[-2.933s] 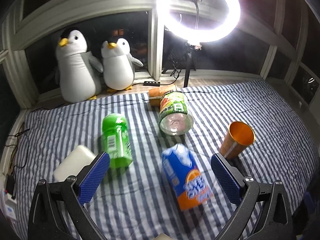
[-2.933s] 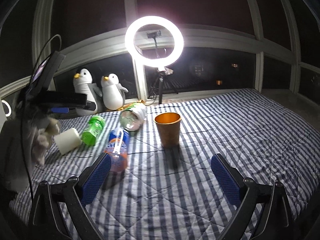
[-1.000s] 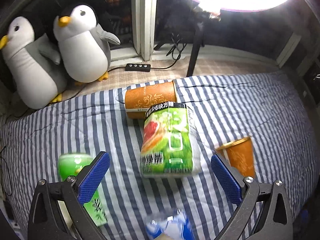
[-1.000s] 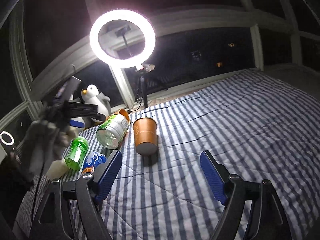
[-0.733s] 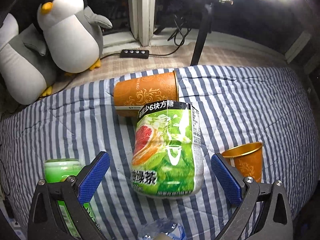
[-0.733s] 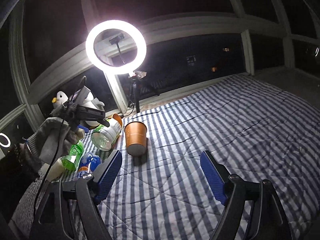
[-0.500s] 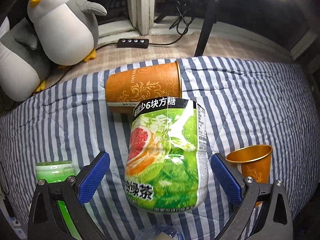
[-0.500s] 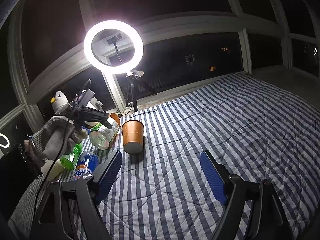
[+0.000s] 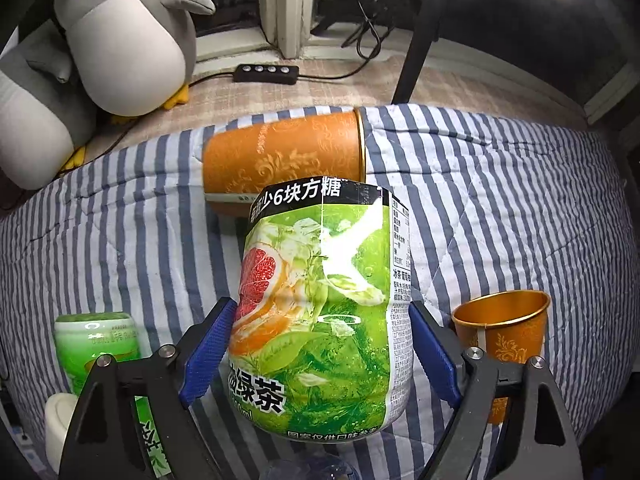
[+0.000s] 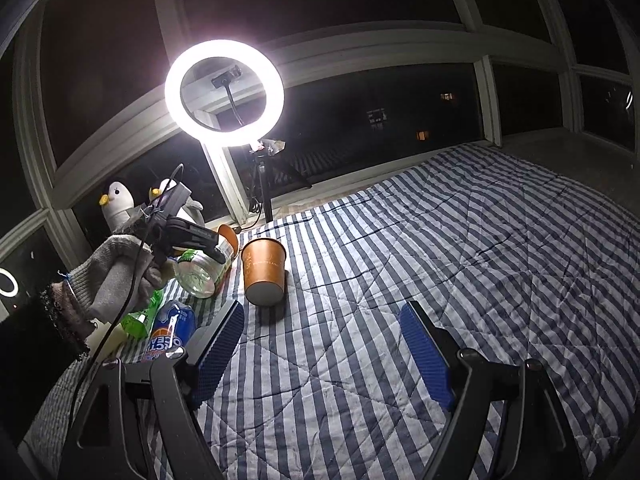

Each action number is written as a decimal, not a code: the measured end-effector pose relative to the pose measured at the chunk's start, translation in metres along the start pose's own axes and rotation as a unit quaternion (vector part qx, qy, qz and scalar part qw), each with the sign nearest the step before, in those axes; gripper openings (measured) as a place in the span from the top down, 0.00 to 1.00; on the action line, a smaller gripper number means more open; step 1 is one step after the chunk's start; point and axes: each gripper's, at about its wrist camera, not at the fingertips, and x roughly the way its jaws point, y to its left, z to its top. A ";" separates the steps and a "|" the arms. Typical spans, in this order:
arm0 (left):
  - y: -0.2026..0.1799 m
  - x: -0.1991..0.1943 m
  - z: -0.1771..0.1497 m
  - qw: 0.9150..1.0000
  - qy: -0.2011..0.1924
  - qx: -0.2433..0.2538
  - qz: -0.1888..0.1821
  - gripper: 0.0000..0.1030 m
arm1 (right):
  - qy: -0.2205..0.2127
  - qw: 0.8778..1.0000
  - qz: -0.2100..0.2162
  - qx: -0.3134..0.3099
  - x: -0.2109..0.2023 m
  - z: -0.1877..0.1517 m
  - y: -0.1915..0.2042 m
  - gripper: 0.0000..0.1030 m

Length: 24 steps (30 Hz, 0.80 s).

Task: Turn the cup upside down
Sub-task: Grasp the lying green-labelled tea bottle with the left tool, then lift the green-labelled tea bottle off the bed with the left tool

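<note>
Plush penguins (image 9: pixel 124 36), glowing ring light (image 10: pixel 224 92)

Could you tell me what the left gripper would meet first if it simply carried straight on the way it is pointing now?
The left gripper already straddles the cut-off green-labelled clear plastic bottle lying on its side. Pushing on, its pads would slide along that bottle; beyond it lies the tipped-over orange patterned paper cup, probably next, though depth is unclear.

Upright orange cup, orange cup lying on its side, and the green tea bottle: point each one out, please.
Upright orange cup (image 10: pixel 264 270): right wrist view, on its outer wall.
Orange cup lying on its side (image 9: pixel 280 156): left wrist view, on its patterned side.
Green tea bottle (image 9: pixel 320 308): left wrist view, on the label's middle.
</note>
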 end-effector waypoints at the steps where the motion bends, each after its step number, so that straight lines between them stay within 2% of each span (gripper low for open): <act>1: 0.001 -0.004 -0.001 1.000 -0.004 -0.003 -0.004 0.15 | 0.000 1.000 0.000 -0.001 -0.001 0.000 0.001 0.25; 8: 0.008 -0.042 -0.019 0.999 -0.025 -0.007 -0.025 0.15 | -0.004 1.000 0.007 -0.003 -0.010 0.002 0.009 0.25; 15: 0.021 -0.100 -0.056 0.998 -0.056 -0.001 -0.040 0.15 | -0.011 1.000 0.019 -0.019 -0.027 -0.001 0.028 0.25; 19: 0.035 -0.136 -0.094 0.996 -0.075 0.004 -0.048 0.15 | -0.012 0.999 0.029 -0.031 -0.037 -0.006 0.044 0.25; 24: 0.056 -0.171 -0.158 0.994 -0.099 0.004 -0.048 0.15 | -0.016 0.998 0.043 -0.046 -0.050 -0.014 0.064 0.25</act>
